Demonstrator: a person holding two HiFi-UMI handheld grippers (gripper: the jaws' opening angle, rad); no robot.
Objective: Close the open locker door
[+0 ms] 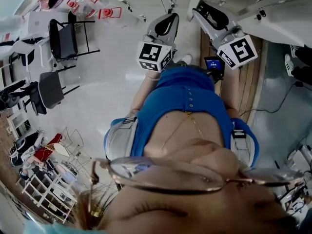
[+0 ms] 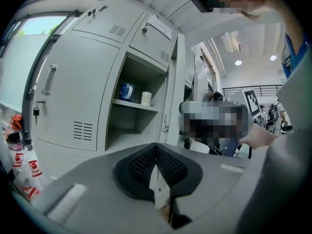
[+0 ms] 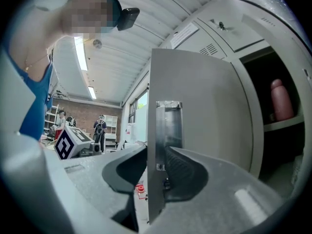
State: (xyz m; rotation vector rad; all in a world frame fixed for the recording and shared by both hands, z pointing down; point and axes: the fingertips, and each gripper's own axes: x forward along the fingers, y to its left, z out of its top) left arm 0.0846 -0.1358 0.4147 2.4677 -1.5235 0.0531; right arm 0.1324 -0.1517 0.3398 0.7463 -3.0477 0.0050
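Locker door [image 3: 195, 106] is the thing to shut, and it stands open, sticking out from the grey locker [image 2: 83, 96] toward the person. Right up close, the right gripper [image 3: 158, 174] has its two jaws pinched on the free edge of the door, one black pad on each side, just under the shiny metal plate [image 3: 169, 126]. The left gripper [image 2: 157, 172] holds nothing. Its jaws are pressed together and it points at the locker from a little way off. A small white bit shows at its tips, and I cannot tell what that is.

To do this step well, I think the right gripper should keep a firm pinch and swing the door round in a curve, the way the hinge wants to go. Pulling straight could make the pads slip off. Near the end it should let go and push the door flat, so no jaw gets squashed in the gap.

Farther back, the open space has a shelf with a blue cup [image 2: 126, 91] and a white cup [image 2: 146, 98]. A pink bottle [image 3: 281, 100] sits in a dark open space too.

A paper label [image 2: 160, 27] is stuck on a top door, but its words are too small to read.
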